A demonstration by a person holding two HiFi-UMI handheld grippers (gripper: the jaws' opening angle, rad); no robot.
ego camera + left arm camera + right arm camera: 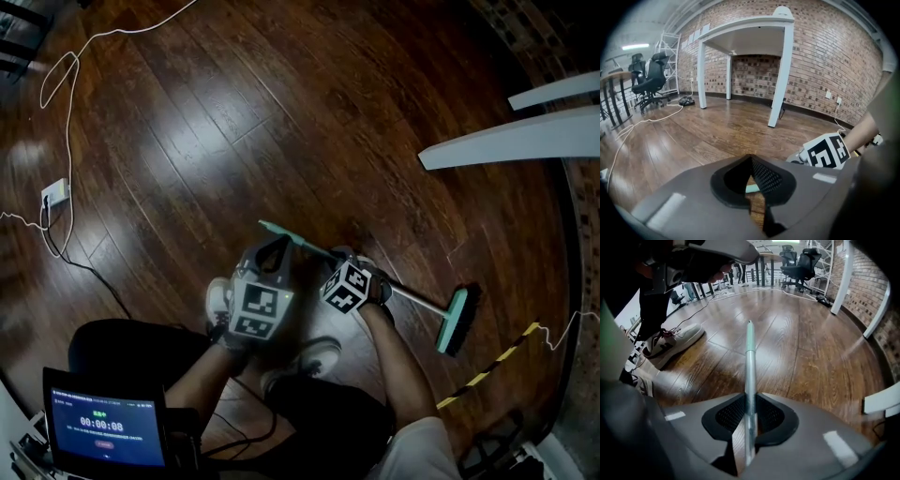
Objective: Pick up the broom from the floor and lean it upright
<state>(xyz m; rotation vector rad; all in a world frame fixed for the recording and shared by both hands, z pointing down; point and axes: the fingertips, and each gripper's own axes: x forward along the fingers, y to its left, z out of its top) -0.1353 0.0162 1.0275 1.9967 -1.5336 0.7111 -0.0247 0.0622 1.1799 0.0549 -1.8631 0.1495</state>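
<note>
A broom lies on the dark wood floor, its teal handle end [267, 227] at the left and its teal head [456, 321] at the right. My right gripper [364, 274] is over the metal handle's middle. In the right gripper view the handle [749, 362] runs straight out between the pads, and the right gripper [749, 414] is shut on it. My left gripper [282, 241] hovers close over the teal end. In the left gripper view its fingertips [750, 158] meet, and a bit of teal handle [752, 189] shows through the slit below them, not clamped.
My white shoes [309, 356] stand just behind the broom, one of them [670, 343] left of the handle. A white cable [67, 103] and a wall plug [54, 193] lie at the left. White desk edges [511, 141] and a brick wall are at the right; yellow-black tape [487, 370] marks the floor.
</note>
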